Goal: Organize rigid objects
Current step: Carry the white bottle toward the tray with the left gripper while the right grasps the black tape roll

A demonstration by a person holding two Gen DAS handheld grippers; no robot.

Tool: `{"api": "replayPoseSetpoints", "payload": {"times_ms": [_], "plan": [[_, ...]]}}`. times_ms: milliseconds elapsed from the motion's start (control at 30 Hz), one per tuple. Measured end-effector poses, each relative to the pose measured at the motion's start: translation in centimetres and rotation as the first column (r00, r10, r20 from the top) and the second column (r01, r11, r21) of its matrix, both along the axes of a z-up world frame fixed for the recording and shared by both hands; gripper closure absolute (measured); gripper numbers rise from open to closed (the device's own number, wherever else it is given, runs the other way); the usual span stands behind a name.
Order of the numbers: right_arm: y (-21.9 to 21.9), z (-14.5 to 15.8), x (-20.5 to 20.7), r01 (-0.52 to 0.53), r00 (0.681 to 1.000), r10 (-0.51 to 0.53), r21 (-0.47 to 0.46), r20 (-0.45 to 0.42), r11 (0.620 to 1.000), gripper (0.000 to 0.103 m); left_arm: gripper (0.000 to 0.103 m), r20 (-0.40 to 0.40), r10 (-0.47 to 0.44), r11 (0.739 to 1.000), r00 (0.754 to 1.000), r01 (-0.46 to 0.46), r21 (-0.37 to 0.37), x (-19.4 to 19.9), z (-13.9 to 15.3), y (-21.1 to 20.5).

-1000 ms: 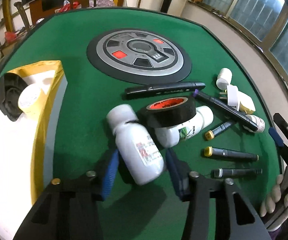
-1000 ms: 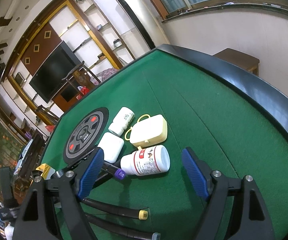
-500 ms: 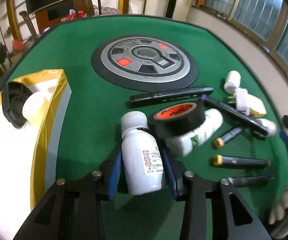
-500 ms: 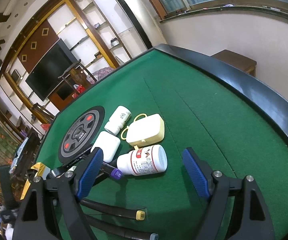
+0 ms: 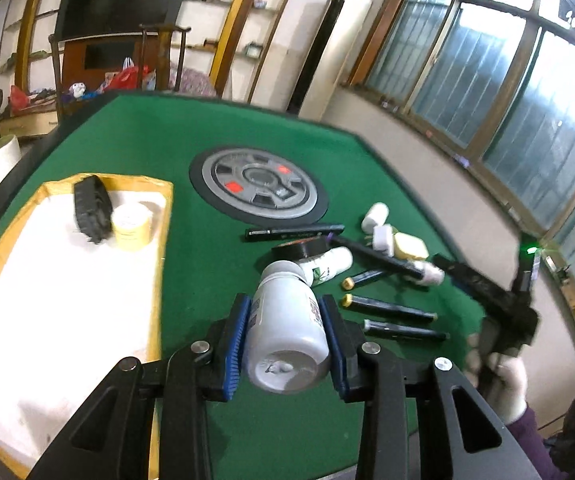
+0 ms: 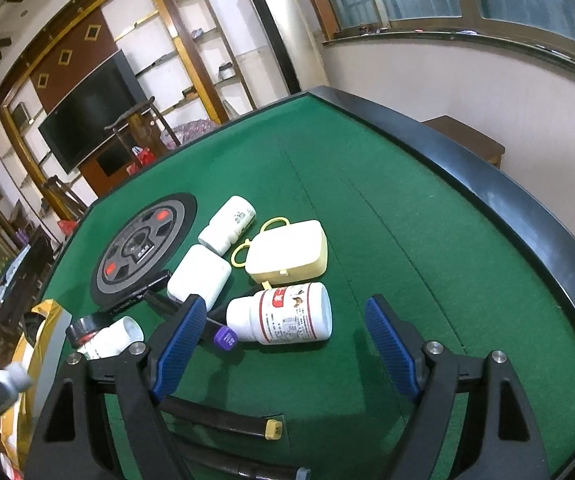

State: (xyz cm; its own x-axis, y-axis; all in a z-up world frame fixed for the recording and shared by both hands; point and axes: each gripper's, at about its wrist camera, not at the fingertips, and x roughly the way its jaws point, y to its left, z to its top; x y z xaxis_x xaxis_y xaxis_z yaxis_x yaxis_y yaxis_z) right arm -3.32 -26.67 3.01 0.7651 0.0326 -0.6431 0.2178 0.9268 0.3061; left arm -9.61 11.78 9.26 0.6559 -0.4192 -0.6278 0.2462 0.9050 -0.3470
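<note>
Left claw: clamped on a white pill bottle, held off the green table, base toward the camera
Right claw: jaws wide apart, low over the table, a red-labelled white bottle lying between them
Gold-edged tray: holds a black clip and a yellow tape roll at its far end
Left view only: the gloved right hand gripping its handle
Right view only: cream lidded box, white square case
</note>
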Motion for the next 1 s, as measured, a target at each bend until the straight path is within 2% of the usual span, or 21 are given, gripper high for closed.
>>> {"api": "replayPoseSetpoints", "payload": {"times_ms": [200,333,400,467,533,600,733,833,867,933,1000], "plan": [[2.4,1.5,-1.2,-0.13,0.991,0.131,0.031,-0.029,0.991,0.022,0.066,0.076,0.024,1.0,0.997,-0.023,-0.015,-2.0,1.4,3.1],[7.6,2.4,0.1,-0.287,0.955,0.288,0.031,-0.073,0.957,0.022,0.066,0.071,0.051,0.998,0.996,-0.048,-0.038,-2.0,0.9,4.7],[9.3,2.5,1.2,-0.334,0.937,0.339,0.076,-0.08,0.94,0.022,0.066,0.063,0.06,0.997,0.996,-0.056,-0.052,-2.2,0.5,5.4],[11.2,2.5,3.0,-0.374,0.916,0.391,0.166,-0.087,0.912,0.022,0.066,0.057,0.071,0.996,0.996,-0.068,-0.055,-2.2,0.2,6.2],[12.3,2.4,4.4,-0.385,0.904,0.42,0.263,-0.086,0.884,0.022,0.066,0.063,0.084,0.995,0.994,-0.081,-0.053,-2.4,0.3,7.2],[13.7,2.4,6.1,-0.384,0.895,0.431,0.296,-0.112,0.875,0.022,0.066,0.075,0.098,0.994,0.992,-0.094,-0.049,-2.6,0.2,8.0],[16.6,2.3,8.8,-0.387,0.883,0.424,0.201,-0.2,0.9,0.023,0.066,0.095,0.114,0.993,0.989,-0.11,-0.046,-2.6,0.1,9.7],[18.5,1.4,10.0,-0.396,0.858,0.416,0.129,-0.303,0.909,0.031,0.066,0.097,0.123,0.992,0.988,-0.119,-0.05,-2.5,-0.3,10.5],[19.4,1.4,10.1,-0.401,0.859,0.401,0.07,-0.319,0.913,0.034,0.066,0.095,0.127,0.991,0.987,-0.122,-0.056,-2.4,-0.4,10.9],[20.3,1.2,10.3,-0.417,0.849,0.404,0.036,-0.341,0.908,0.04,0.066,0.087,0.135,0.99,0.987,-0.129,-0.064,-2.1,-0.8,11.5],[20.5,0.9,10.2,-0.425,0.843,0.398,0.005,-0.361,0.905,0.055,0.067,0.08,0.144,0.988,0.986,-0.138,-0.071,-2.1,-1.1,11.9]]}}
